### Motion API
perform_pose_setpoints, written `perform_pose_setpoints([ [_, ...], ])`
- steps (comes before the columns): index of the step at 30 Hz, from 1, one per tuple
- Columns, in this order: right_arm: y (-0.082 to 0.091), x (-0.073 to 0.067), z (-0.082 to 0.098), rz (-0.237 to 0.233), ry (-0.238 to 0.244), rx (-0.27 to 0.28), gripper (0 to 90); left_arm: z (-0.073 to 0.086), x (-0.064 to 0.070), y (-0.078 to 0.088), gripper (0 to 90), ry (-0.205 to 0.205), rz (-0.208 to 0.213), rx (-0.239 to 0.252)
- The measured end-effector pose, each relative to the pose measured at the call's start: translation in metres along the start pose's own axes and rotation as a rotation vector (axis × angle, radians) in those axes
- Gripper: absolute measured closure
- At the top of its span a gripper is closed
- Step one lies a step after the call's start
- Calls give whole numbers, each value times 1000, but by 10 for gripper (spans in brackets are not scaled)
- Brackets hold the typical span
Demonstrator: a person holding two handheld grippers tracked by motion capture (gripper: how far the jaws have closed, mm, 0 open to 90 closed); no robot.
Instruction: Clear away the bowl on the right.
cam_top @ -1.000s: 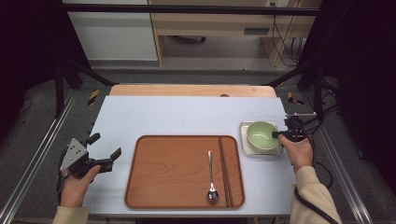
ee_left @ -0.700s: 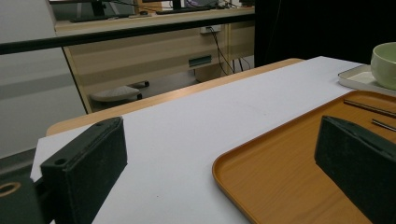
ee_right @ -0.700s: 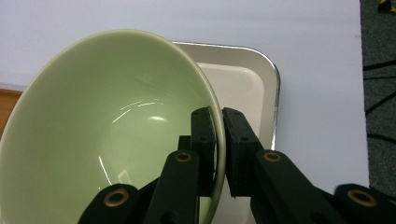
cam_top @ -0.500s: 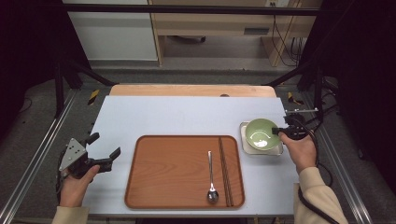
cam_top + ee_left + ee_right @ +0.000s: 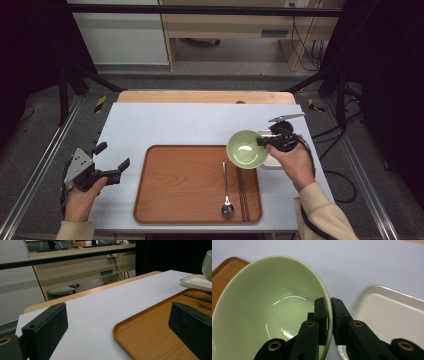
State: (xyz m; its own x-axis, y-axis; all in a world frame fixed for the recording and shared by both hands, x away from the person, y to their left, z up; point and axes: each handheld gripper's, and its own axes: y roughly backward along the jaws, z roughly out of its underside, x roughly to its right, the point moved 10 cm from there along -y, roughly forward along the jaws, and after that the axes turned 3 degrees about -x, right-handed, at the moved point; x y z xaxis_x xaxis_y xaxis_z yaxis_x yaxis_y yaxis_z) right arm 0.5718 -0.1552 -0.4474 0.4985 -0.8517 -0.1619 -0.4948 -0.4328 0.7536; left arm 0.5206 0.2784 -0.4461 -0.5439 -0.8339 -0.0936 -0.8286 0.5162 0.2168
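A pale green bowl (image 5: 246, 148) hangs in the air over the right edge of the wooden tray (image 5: 185, 185), tilted. My right gripper (image 5: 261, 141) is shut on its rim, one jaw inside the bowl (image 5: 272, 307) and one outside, as the right gripper (image 5: 329, 312) view shows close up. A white square plate (image 5: 274, 163) lies just right of the tray, partly under the bowl and the hand. A metal spoon (image 5: 226, 189) and dark chopsticks (image 5: 241, 187) lie on the tray's right part. My left gripper (image 5: 110, 161) rests open at the table's left edge, nothing between its jaws.
The wooden tray (image 5: 155, 340) sits in the near middle of the white table (image 5: 200, 122). The white plate (image 5: 197, 282) and the bowl's side (image 5: 208, 265) appear at the far right of the left gripper view. Metal rails run along both table sides.
The right gripper has lifted the green bowl off the white plate and carried it left, over the tray's right edge. The left gripper has stayed in place.
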Motion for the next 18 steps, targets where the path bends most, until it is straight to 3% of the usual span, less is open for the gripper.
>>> perform_pose_setpoints([
  [3, -16, -31, 2, -57, 36, -29, 837, 0, 1, 0, 20, -1, 2, 1],
  [11, -43, -85, 19, -139, 73, -104, 835, -1, -1, 1, 20, 2, -2, 5],
  [12, -47, -90, 23, -150, 97, -110, 836, -1, -1, 1, 20, 2, -2, 5],
  [14, -51, -101, 32, -163, 87, -141, 835, -2, -1, 1, 20, 0, -1, 5],
  [18, -57, -111, 43, -187, 117, -163, 835, -1, 0, 1, 20, 0, 2, 5],
])
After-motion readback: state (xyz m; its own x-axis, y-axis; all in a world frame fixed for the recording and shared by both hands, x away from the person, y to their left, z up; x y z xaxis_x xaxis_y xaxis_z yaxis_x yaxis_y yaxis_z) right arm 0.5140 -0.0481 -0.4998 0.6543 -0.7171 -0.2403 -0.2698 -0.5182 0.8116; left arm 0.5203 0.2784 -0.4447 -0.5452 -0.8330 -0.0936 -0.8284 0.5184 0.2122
